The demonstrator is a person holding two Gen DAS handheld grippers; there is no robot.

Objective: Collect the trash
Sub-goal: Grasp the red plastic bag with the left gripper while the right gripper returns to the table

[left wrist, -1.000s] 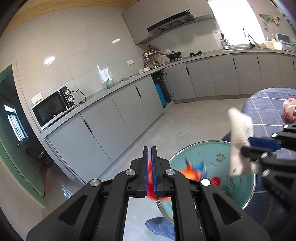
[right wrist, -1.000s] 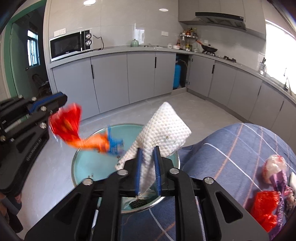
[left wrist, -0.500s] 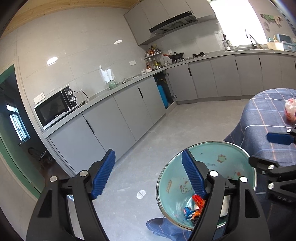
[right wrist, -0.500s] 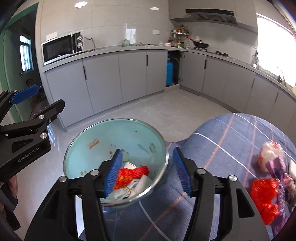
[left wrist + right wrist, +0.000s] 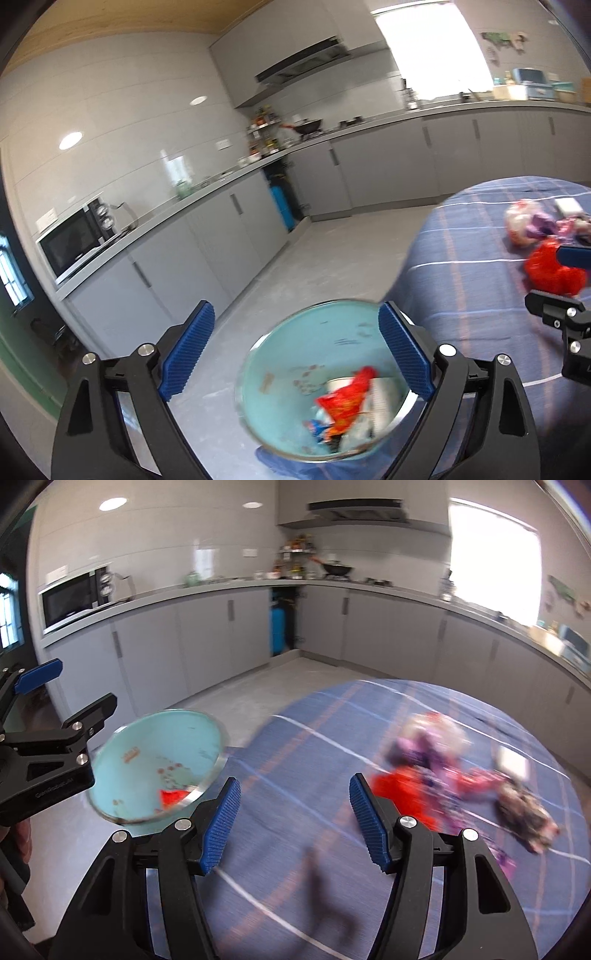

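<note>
Both emptied: left gripper [image 5: 295, 352] just widened over bowl [image 5: 291, 354]; right gripper [image 5: 295, 818] gaping. Approach the blurred, probably red wrapper [image 5: 404, 794] beyond bowl squarely.

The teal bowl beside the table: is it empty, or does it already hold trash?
It holds trash. In the left wrist view the teal bowl has a red wrapper and pale scraps lying in its bottom.

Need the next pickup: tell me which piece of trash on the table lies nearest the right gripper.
The bright red wrapper, at the near edge of the pile, just beyond the open right gripper. The pink-and-purple bag and the dark crumpled wrapper lie farther off.
</note>
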